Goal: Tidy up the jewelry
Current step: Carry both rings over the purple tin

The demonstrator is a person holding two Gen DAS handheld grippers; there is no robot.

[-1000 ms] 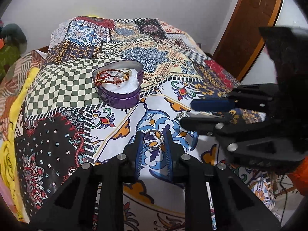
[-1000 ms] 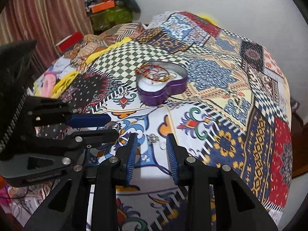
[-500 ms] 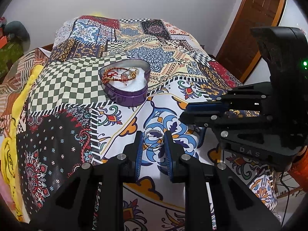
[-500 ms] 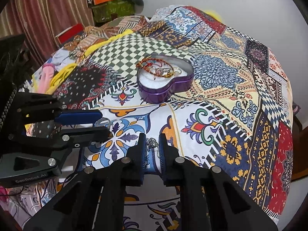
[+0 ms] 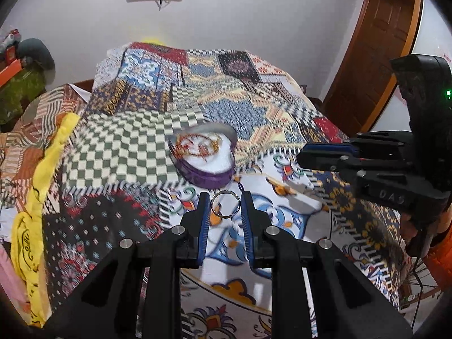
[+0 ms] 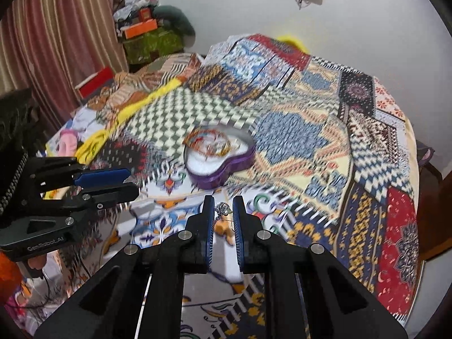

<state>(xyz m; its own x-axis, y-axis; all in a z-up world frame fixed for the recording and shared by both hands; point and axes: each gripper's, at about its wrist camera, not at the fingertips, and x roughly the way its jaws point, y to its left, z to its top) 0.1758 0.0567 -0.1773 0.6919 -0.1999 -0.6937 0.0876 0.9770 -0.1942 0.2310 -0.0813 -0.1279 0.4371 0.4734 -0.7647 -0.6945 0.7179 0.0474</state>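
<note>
My left gripper (image 5: 225, 202) is shut on a silver ring (image 5: 225, 204) and holds it above the patterned bedspread. My right gripper (image 6: 223, 204) is shut on a small silver pendant (image 6: 222, 209) with a thin chain hanging below it. A purple heart-shaped tin (image 5: 204, 156) with a white lining holds red and gold bangles; it sits just beyond both grippers and also shows in the right wrist view (image 6: 219, 154). The right gripper shows in the left wrist view (image 5: 325, 154), and the left gripper in the right wrist view (image 6: 113, 180).
The patchwork bedspread (image 5: 132, 147) covers the whole bed. A yellow cloth (image 5: 45, 169) lies along its left edge. A wooden door (image 5: 378, 42) stands at the right. Boxes and clutter (image 6: 147, 31) sit at the far left by a striped curtain (image 6: 56, 28).
Both grippers have closed on their pieces and lifted them off the bedspread. Both have moved forward toward the tin.
</note>
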